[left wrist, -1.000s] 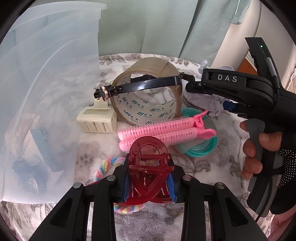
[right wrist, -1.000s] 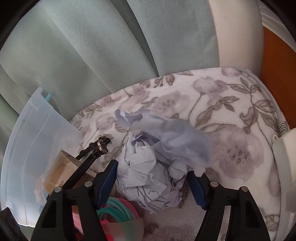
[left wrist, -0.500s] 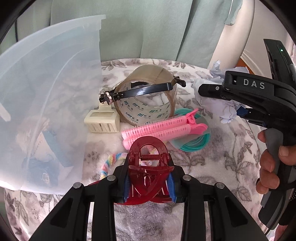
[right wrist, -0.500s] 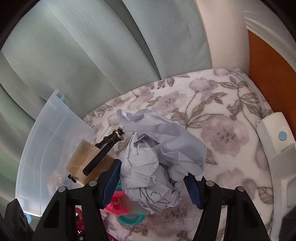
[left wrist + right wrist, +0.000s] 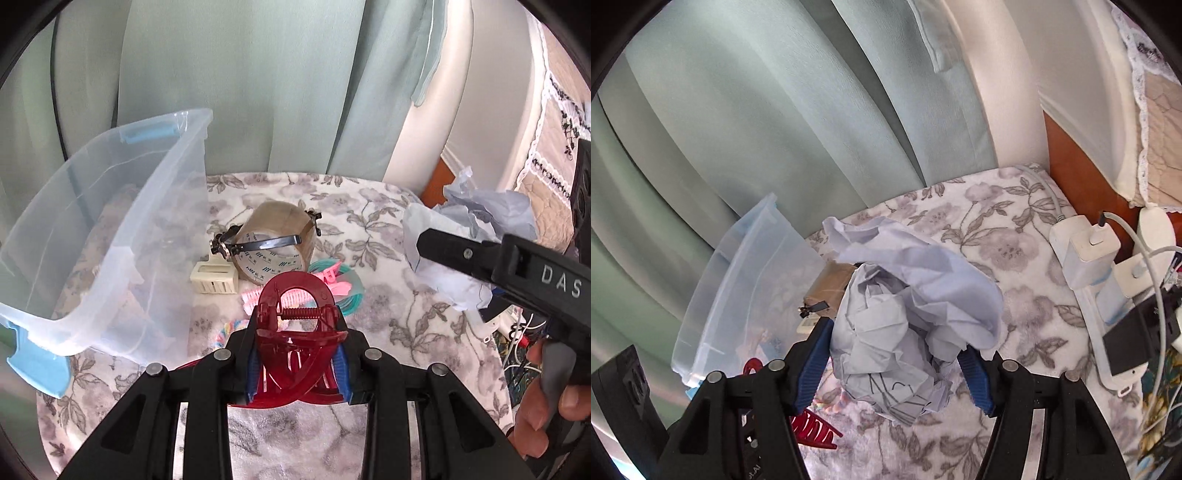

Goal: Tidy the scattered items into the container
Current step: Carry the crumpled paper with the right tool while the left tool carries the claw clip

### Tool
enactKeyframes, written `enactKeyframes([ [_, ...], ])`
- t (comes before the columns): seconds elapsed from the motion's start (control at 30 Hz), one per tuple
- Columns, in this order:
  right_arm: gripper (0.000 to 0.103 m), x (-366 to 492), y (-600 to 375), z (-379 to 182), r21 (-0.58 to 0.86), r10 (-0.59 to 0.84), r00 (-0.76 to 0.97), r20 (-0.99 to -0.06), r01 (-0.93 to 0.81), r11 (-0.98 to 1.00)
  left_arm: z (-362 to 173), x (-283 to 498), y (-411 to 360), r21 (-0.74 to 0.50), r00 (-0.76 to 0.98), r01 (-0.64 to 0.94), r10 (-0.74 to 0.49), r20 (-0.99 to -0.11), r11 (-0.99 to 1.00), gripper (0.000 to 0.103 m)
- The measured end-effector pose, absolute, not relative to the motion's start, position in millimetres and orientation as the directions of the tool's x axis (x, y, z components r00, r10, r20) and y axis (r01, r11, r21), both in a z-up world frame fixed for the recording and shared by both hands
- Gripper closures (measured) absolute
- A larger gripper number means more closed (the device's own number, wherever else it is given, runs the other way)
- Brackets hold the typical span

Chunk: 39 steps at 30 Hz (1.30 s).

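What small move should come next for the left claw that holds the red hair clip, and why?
Probably carry the left claw toward the clear bin on its left: its pads already clamp the red hair clip, lifted off the floral cloth, and the bin stands open.

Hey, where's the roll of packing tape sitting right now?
In the left wrist view the tape roll stands on edge mid-frame on the floral cloth, just right of the clear bin, with the cream clip against its near-left side.

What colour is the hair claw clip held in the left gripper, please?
Translucent red; the hair claw clip shows best in the left wrist view.
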State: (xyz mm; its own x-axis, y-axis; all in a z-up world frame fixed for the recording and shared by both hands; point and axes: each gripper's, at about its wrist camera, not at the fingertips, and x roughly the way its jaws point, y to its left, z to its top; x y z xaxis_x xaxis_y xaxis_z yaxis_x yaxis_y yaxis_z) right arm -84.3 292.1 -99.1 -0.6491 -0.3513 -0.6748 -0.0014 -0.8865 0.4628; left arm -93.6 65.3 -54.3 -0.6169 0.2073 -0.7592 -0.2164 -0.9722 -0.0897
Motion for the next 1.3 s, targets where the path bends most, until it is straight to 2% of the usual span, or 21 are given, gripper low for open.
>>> enactKeyframes([
  [0.43, 0.034, -16.5, 280.5, -59.2, 0.478, -0.369, -0.715, -0.594, 0.055, -0.877, 17.9, -56.7, 56.0, -0.092, -0.718, -0.221, 0.225, -0.659, -0.971, 0.069],
  [1.03, 0.034, 6.7, 233.6, 14.9, 0.436, -0.398, -0.786, -0.473, 0.184, -0.881, 74.7, -39.7, 0.4, -0.13, -0.805, -0.176, 0.218, -0.552, -0.976, 0.069],
  [1.3, 0.034, 1.3, 204.9, 29.6, 0.407, -0.431, -0.78, -0.455, 0.248, -0.879, 84.6, -42.0, -25.1, -0.153, -0.825, -0.144, 0.203, -0.527, -0.978, 0.069],
])
